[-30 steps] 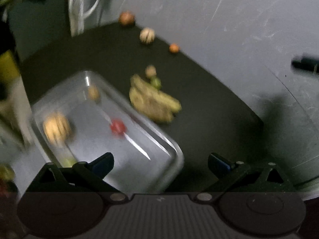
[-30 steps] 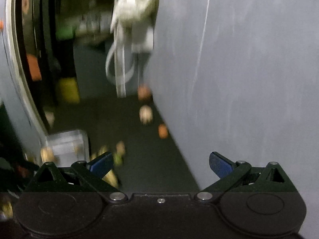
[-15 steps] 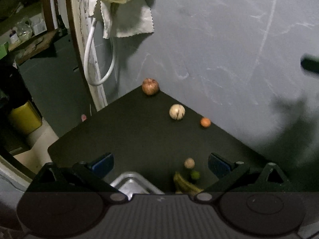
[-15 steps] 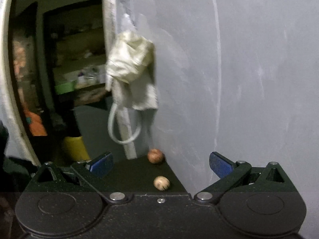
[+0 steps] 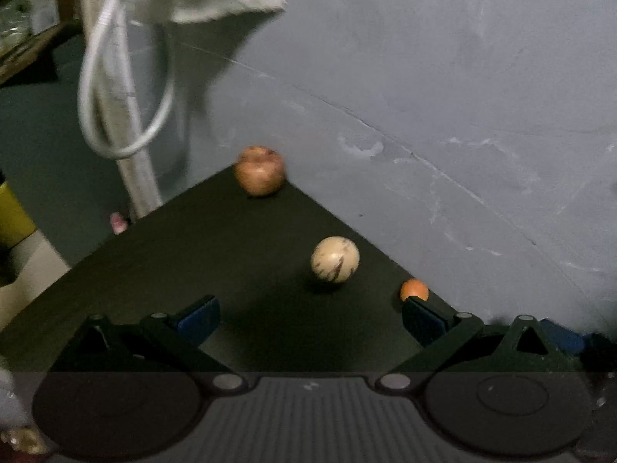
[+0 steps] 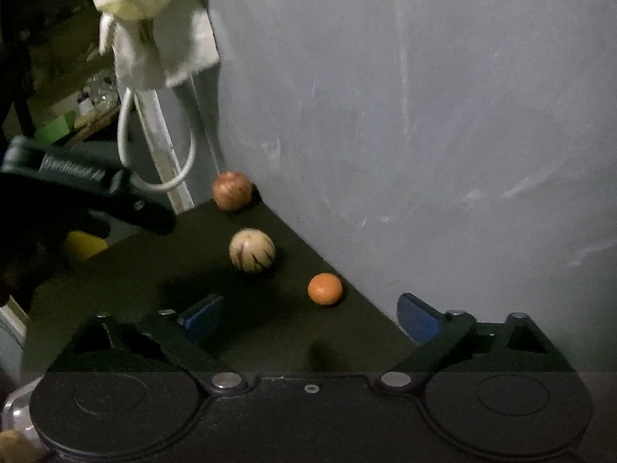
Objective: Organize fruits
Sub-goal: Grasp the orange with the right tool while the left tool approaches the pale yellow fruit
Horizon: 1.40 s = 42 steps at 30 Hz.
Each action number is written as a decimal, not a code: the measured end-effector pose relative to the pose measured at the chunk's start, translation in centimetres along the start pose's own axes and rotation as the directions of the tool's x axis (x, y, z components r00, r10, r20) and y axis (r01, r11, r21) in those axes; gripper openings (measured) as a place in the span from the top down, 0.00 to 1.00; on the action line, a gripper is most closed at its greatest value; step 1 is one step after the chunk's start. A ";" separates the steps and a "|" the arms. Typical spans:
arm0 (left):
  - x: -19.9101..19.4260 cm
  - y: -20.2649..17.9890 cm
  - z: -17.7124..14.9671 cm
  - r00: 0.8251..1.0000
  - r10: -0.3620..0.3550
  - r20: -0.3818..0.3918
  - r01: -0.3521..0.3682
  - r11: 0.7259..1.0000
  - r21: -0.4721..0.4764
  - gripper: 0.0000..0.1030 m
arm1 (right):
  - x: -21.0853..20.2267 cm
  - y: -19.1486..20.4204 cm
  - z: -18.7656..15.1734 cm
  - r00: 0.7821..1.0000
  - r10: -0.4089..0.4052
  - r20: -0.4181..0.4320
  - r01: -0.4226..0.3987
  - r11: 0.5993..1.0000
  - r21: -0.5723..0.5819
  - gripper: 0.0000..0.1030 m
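Three fruits lie in a row on the black table along the grey wall. A reddish-brown apple-like fruit sits in the far corner. A pale cream fruit with dark streaks lies in the middle. A small orange fruit is nearest. My left gripper is open and empty, just short of the cream fruit. My right gripper is open and empty, just short of the orange fruit. The left gripper's body shows at the left of the right wrist view.
The grey wall bounds the table on the right. A white cloth and a looped white hose hang beyond the far corner. A yellow container stands past the table's left edge.
Both grippers have moved forward and tilted down toward the far row of fruits. The metal tray, the bananas and the small fruits near them have dropped out of the left wrist view.
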<state>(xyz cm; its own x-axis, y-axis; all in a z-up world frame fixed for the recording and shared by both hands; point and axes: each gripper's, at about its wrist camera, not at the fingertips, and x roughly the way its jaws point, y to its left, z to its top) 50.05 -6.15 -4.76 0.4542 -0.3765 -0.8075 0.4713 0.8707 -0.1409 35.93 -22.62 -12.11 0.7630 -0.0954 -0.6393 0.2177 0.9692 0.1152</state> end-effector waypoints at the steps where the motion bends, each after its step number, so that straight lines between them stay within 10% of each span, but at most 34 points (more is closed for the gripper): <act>1: 1.2 -0.2 0.2 1.000 -0.006 -0.006 0.006 1.000 0.007 0.01 | 1.2 0.0 -0.2 1.000 -0.001 -0.007 0.001 1.000 -0.002 0.17; 14: 11.5 -1.9 0.0 1.000 -0.016 -0.004 0.016 1.000 0.021 0.04 | 7.8 -0.6 -1.4 0.999 -0.032 -0.022 0.032 0.999 -0.028 0.37; 34: 13.5 -2.3 -0.3 1.000 -0.008 0.011 0.009 0.995 -0.095 0.46 | 9.3 -0.8 -1.0 0.999 -0.033 0.000 0.032 0.997 -0.064 0.65; 42: 13.0 -3.4 -0.4 0.999 0.050 -0.016 -0.051 0.993 -0.102 0.46 | 8.0 -0.7 -1.3 1.000 -0.015 -0.004 0.015 0.997 -0.077 0.66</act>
<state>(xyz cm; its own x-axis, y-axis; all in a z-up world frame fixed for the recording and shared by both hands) 54.05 -13.92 -14.98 0.4650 -0.3272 -0.8226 0.3673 0.9167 -0.1570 41.08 -23.81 -18.33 0.7570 -0.1093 -0.6442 0.1818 0.9822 0.0470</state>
